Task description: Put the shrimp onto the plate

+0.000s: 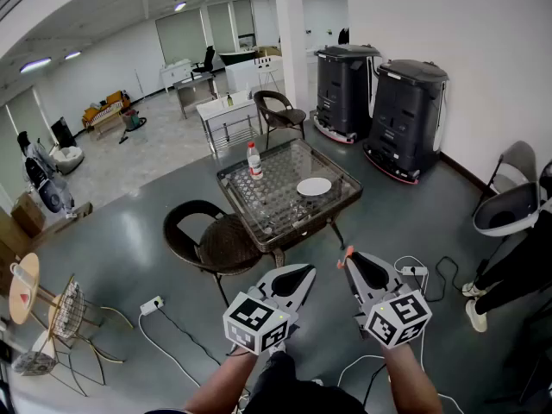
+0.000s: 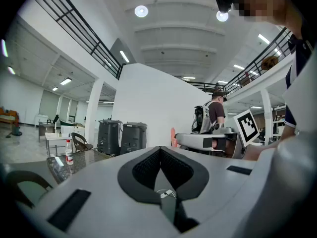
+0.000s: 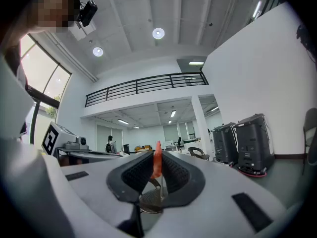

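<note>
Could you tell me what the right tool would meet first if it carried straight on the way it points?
Probably the glass table, near the white plate. The right tool, shut on the shrimp, aims there, though it may pass above; height is unclear.

The desk (image 1: 276, 205) has a glossy glass top on a dark metal frame. The plate (image 1: 314, 186) looks smooth and white; the floor (image 1: 129, 231) shines dull grey.
</note>
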Tool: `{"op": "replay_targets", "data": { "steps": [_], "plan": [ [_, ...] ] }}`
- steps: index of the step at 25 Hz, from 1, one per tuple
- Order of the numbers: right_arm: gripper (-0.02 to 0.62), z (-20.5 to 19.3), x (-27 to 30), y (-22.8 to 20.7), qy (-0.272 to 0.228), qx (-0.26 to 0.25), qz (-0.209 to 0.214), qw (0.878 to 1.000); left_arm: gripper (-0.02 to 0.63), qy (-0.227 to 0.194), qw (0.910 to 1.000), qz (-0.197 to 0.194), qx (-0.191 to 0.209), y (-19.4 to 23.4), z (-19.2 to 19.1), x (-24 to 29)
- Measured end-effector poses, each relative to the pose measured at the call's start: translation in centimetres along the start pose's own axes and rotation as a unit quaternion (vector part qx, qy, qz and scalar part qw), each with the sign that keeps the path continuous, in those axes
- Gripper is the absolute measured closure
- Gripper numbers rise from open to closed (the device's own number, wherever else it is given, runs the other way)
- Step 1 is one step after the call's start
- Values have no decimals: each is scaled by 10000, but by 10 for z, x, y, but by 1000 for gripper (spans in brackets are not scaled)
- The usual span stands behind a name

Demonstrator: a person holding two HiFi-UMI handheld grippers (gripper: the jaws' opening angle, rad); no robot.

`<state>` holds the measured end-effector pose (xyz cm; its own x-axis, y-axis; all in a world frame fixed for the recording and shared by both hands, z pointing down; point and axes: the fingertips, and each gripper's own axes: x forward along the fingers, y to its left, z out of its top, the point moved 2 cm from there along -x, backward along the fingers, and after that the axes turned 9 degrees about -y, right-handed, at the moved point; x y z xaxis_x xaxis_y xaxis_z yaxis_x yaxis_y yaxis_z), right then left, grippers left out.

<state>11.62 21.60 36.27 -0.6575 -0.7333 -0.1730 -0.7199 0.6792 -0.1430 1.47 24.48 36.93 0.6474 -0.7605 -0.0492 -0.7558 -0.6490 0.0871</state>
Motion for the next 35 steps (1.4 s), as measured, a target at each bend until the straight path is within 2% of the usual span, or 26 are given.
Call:
{"op": "replay_targets", "data": {
  "steps": [21, 35],
  "plan": [
    [541, 1, 0, -5, -95, 136, 115, 9998, 597, 33, 9999, 147, -23, 1, -4, 1],
    [541, -12, 33, -48, -93, 260, 101, 9996, 597, 137, 9997, 182, -110, 34, -20, 43]
  ]
}}
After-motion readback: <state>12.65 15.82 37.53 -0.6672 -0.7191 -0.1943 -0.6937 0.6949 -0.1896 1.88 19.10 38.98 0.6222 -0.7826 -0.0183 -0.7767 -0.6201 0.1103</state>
